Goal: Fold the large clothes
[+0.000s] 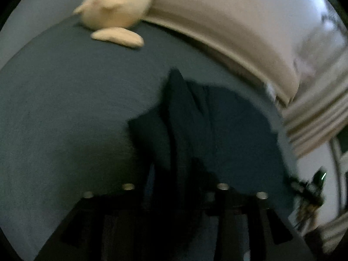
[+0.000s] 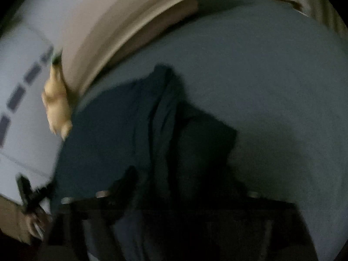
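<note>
A dark navy garment [image 1: 195,119] lies bunched in long folds on the grey-blue bed sheet [image 1: 65,108]. It runs from mid-frame down to my left gripper [image 1: 174,193]. The fingers there stand apart, and a dark fold of the cloth sits in the gap; no pad visibly presses on it. In the right wrist view the same garment [image 2: 121,130] spreads over the sheet [image 2: 271,87] and reaches my right gripper [image 2: 178,198]. Its jaws are wide, with cloth lying loosely between them. Both views are dim and blurred.
A cream plush toy [image 1: 115,6] lies at the far side of the bed beside a beige headboard or pillow [image 1: 228,21]. A striped beige cloth [image 1: 315,119] hangs past the bed's right edge. A blurred dark device [image 2: 28,193] shows low at the left.
</note>
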